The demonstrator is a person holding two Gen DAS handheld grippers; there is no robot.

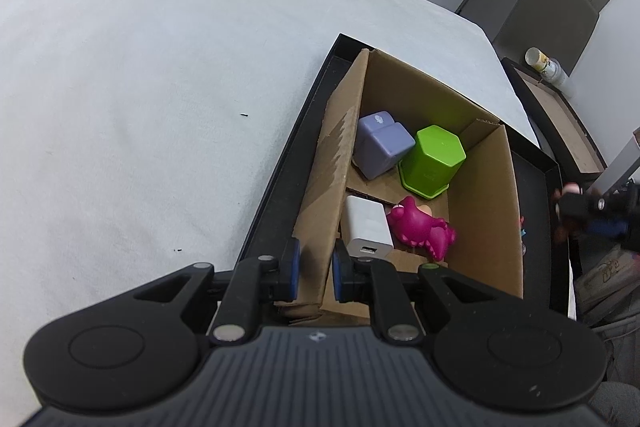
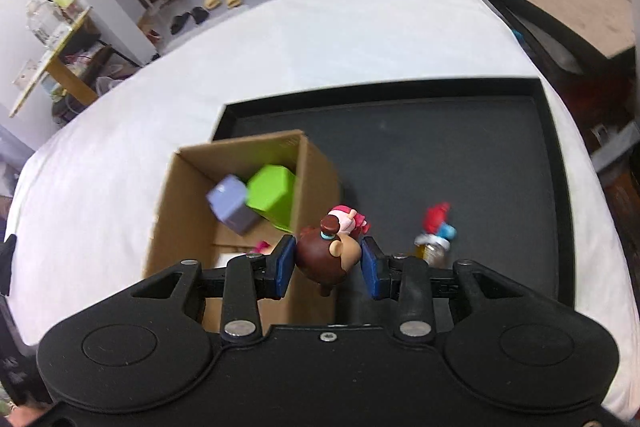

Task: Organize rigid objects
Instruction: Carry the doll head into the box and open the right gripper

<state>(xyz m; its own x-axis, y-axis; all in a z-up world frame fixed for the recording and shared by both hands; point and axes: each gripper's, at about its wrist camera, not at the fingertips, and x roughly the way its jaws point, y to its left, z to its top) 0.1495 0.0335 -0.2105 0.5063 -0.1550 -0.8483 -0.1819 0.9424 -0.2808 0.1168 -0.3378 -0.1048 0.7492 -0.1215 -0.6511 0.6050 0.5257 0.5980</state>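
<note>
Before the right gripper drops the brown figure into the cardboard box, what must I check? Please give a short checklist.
1. Right gripper holds the brown figure: ok.
2. Figure above the cardboard box opening: not ok, it is over the box's right wall.
3. Left gripper steadies the box wall: ok, a pad on each side.
4. Free floor inside, beside the green container: ok.
5. Red and blue toy remains on the black tray: ok.

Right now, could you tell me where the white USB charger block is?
In the left wrist view, the white USB charger block lies inside the cardboard box, at its near-left corner, beside the magenta dinosaur toy.
</note>
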